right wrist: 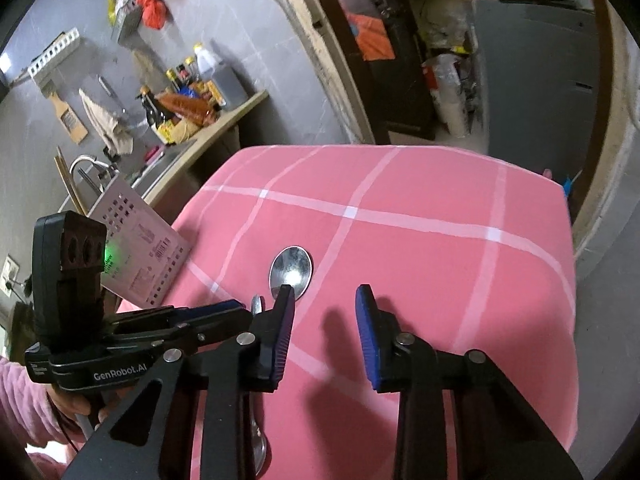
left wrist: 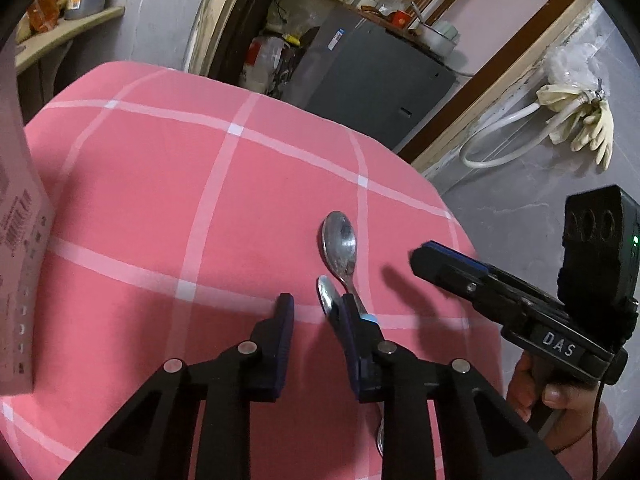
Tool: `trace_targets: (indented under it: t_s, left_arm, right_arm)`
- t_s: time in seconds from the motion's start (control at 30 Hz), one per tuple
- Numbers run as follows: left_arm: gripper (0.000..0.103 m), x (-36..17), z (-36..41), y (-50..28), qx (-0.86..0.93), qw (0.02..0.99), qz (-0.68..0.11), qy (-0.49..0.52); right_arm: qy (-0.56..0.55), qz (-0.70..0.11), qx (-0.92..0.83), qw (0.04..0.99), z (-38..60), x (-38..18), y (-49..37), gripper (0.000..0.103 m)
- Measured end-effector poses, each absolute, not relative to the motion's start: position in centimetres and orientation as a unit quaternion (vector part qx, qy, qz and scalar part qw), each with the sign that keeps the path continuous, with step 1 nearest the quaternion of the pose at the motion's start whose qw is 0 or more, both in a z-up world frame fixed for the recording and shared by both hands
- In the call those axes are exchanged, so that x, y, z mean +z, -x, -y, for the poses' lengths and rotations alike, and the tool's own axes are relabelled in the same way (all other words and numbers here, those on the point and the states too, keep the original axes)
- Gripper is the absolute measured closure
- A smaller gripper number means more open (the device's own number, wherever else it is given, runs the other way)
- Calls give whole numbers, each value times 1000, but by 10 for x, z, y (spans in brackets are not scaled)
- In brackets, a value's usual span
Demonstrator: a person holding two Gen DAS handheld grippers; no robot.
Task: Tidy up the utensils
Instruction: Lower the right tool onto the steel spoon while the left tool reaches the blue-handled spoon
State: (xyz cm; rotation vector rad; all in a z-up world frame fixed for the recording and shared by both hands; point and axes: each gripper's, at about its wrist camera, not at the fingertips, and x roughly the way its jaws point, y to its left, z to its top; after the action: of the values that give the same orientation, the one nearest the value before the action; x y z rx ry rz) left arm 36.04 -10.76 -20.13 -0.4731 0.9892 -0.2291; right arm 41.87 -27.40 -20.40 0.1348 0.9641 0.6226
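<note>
The left tongs (left wrist: pixel 314 306) were spread apart above the pink checked cloth (left wrist: pixel 160 200) on the tabletop, holding nothing. Two steel spoons lay beside its right finger (left wrist: pixel 352 320): the large spoon (left wrist: pixel 339 246) rested bowl-up on the cloth, its handle running back behind that finger, and the small spoon (left wrist: pixel 326 294) lay just beside it, its bowl partly hidden by the same finger, which seemed to touch it. Whether the spoons touched each other could not be told.

The right tongs (right wrist: pixel 324 300) were also spread apart and held nothing, hovering over the cloth (right wrist: pixel 440 220). In the right wrist view the large spoon (right wrist: pixel 291 270) sat just ahead of the right tongs' left finger (right wrist: pixel 282 320), and the small spoon (right wrist: pixel 257 305) peeked out between that finger and the left tongs (right wrist: pixel 216 314) coming in from the side.

A white perforated box (right wrist: pixel 140 244) stood at the cloth's left edge.
</note>
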Motion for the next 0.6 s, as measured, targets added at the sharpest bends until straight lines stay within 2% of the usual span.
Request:
trace_targets:
  t_s: [0.2, 0.47, 0.6]
  left_arm:
    - [81, -202, 109, -366, -114, 844, -477, 217]
    - [87, -203, 111, -372, -119, 838, -486, 216]
    - [87, -203, 111, -373, -120, 839, -486, 213]
  right_arm:
    - [-49, -470, 311, 825, 257, -211, -435, 77]
    - [-53, -492, 340, 799, 244, -222, -453, 79]
    - [-53, -501, 351, 789, 237, -228, -460, 85]
